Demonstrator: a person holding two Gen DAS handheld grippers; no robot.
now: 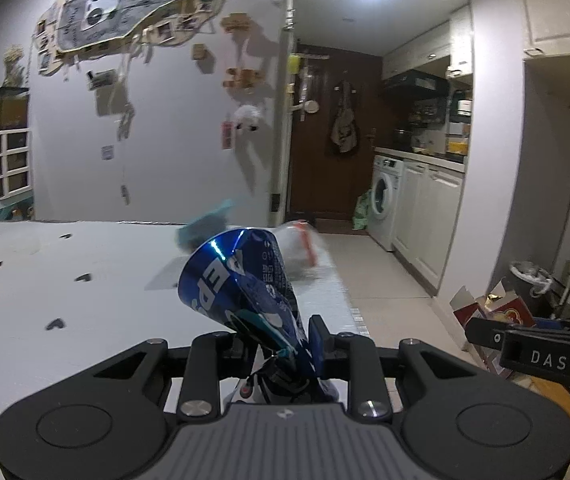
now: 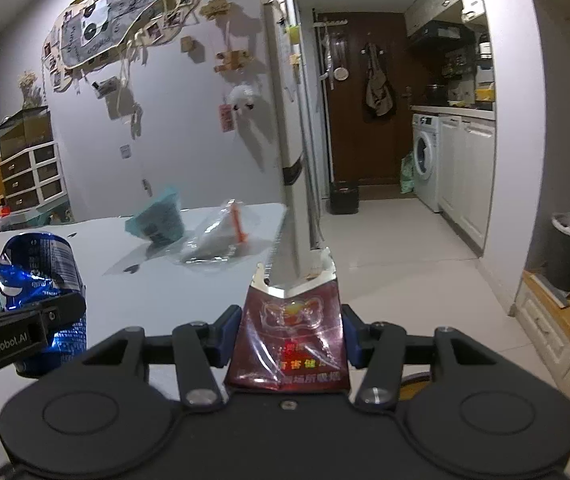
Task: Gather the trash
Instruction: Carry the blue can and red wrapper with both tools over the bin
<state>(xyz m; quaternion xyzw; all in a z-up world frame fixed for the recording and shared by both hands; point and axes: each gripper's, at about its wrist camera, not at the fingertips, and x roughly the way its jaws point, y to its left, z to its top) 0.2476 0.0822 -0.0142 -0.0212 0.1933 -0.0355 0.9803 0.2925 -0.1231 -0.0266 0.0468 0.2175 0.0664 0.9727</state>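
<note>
The left gripper (image 1: 275,340) pinches one crushed blue can (image 1: 241,280) at lower centre of its view. The right gripper (image 2: 291,332) pinches one dark red packet (image 2: 291,344), low in its frame. Two more pieces lie on the white counter (image 2: 145,292), mid-frame: one teal wrapper (image 2: 157,220) and one clear plastic bag (image 2: 221,240)

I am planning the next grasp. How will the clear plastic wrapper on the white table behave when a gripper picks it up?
The clear plastic wrapper looks thin and crumpled, so it will probably be floppy and fold between the fingers. It seems very light and may slide on the smooth white table if pushed. It lies flat, so rolling is unlikely.
</note>
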